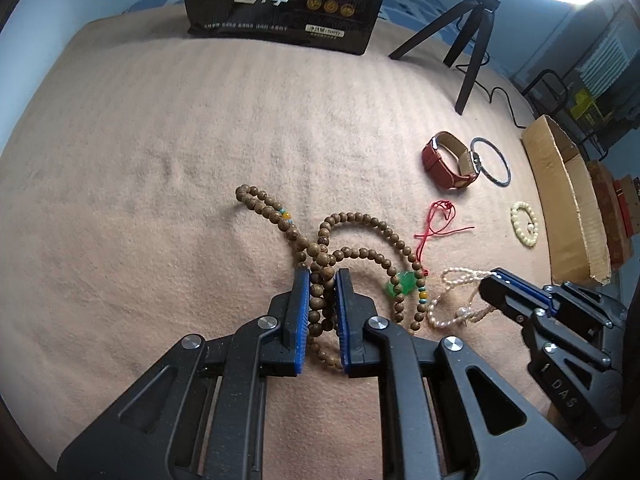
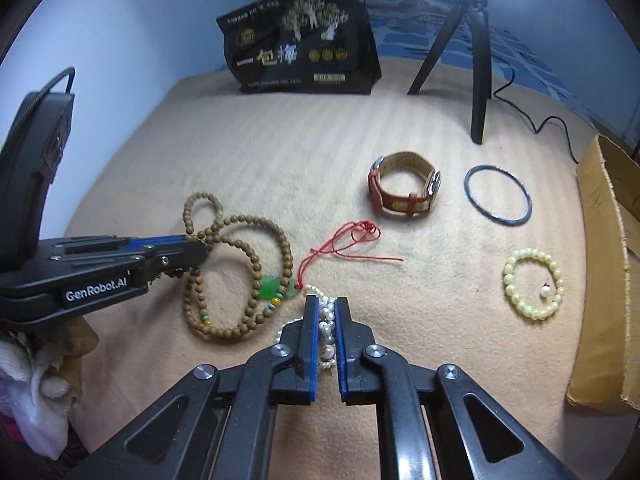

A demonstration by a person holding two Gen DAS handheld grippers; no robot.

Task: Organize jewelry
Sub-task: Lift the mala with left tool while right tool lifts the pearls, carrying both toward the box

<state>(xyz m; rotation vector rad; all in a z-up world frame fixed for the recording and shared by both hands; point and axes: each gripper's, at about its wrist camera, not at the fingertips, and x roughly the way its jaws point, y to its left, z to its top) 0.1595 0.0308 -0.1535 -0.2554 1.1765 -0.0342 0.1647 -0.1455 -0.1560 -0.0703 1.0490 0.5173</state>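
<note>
My left gripper [image 1: 322, 276] is shut on several strands of the long wooden bead necklace [image 1: 360, 218], which lies looped on the tan blanket [image 1: 160, 160]; both also show in the right wrist view, the gripper [image 2: 200, 254] over the necklace [image 2: 240, 248]. My right gripper [image 2: 327, 304] is shut on the pearl necklace [image 2: 326, 316]; in the left wrist view it [image 1: 490, 280] sits at the pearls [image 1: 452, 308]. A green pendant [image 2: 270, 286] on a red cord [image 2: 352, 236] lies between them.
A brown leather watch [image 2: 404, 188], a dark bangle [image 2: 498, 194] and a pale yellow bead bracelet [image 2: 534, 286] lie to the right. A cardboard box [image 2: 604, 280] stands at the right edge. A black snack bag [image 2: 304, 56] and a tripod [image 2: 476, 52] stand at the back.
</note>
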